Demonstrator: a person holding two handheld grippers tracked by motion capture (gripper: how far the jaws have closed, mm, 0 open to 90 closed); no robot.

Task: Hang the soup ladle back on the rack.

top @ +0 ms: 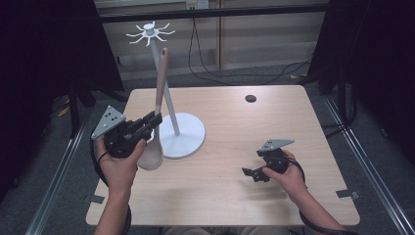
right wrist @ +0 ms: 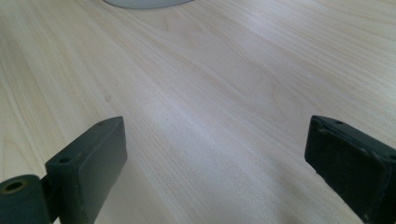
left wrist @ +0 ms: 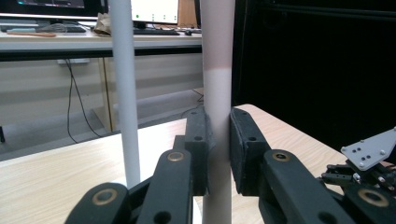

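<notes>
Clamped on the handle of a wooden spoon (top: 155,132), the left gripper (top: 152,121) sits at the near left of the table (top: 274,127), its pads pressing the shaft from both sides. In the left gripper view the pale handle (left wrist: 217,93) runs straight up between the two black jaws, touching both. Seen from above, the spoon stands nearly upright with its bowl low, just beside the hand, and its handle tip rising toward the back of the table. The right gripper (top: 250,172) rests near the front right of the table, well apart from the spoon, its jaws spread wide with bare wood between them (right wrist: 219,149).

Just behind the spoon stands a white rack (top: 169,105): a round flat base lying on the tabletop, a slim pole leaning up from it, and a ring of small hooks at the top. The spoon's bowl hangs just beside the edge of the base. Farther back, a small dark round spot (top: 250,98) sits on the tabletop near its far edge.
</notes>
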